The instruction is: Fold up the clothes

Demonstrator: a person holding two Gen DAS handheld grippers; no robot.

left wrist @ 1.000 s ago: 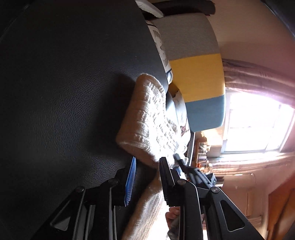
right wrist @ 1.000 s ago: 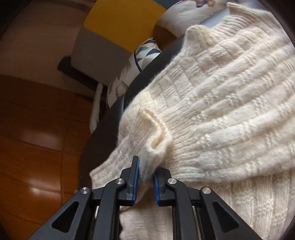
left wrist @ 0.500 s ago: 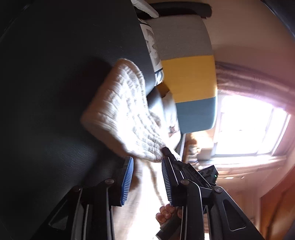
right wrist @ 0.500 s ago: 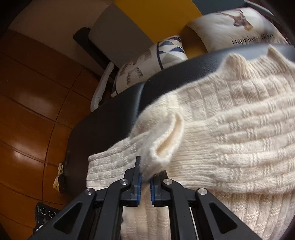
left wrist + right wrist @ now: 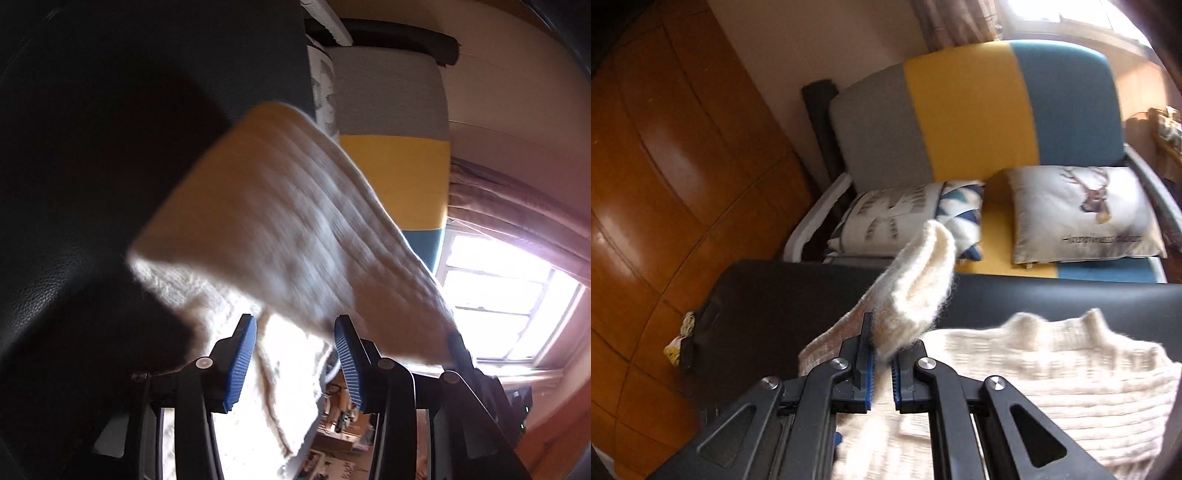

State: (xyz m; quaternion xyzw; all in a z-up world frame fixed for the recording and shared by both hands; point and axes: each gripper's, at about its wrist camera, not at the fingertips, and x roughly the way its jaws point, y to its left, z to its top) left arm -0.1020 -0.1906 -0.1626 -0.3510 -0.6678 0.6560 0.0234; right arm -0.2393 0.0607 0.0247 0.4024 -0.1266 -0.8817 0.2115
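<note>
Sweater (image 5: 1034, 373), cream and chunky-knit, lies spread on the black leather surface (image 5: 798, 295) in front of you, with its collar toward the far edge. Your right gripper (image 5: 882, 373) is pinched tight on the sleeve (image 5: 919, 284), the blue pads nearly meeting with the knit squeezed between them. That gripper points forward and slightly up, so the cuff end stands up above the fingers and curls over, lifted clear of the sweater's body. Seen from your left wrist camera, the raised sleeve (image 5: 288, 236) sweeps across the frame as a blurred band, and its end runs down to the black fingers of your right gripper (image 5: 458, 347) at the lower right. Your left gripper (image 5: 295, 362) is tilted sideways, its jaws spread wide and holding nothing; more of the knit lies beyond the gap between its blue pads (image 5: 242, 362). Beyond the leather surface stands a sofa (image 5: 979, 107) in grey, yellow and blue, carrying a deer-print cushion (image 5: 1082, 214) and a patterned cushion (image 5: 901, 218) beside it. A bright window (image 5: 506, 295) glares behind the left gripper.
</note>
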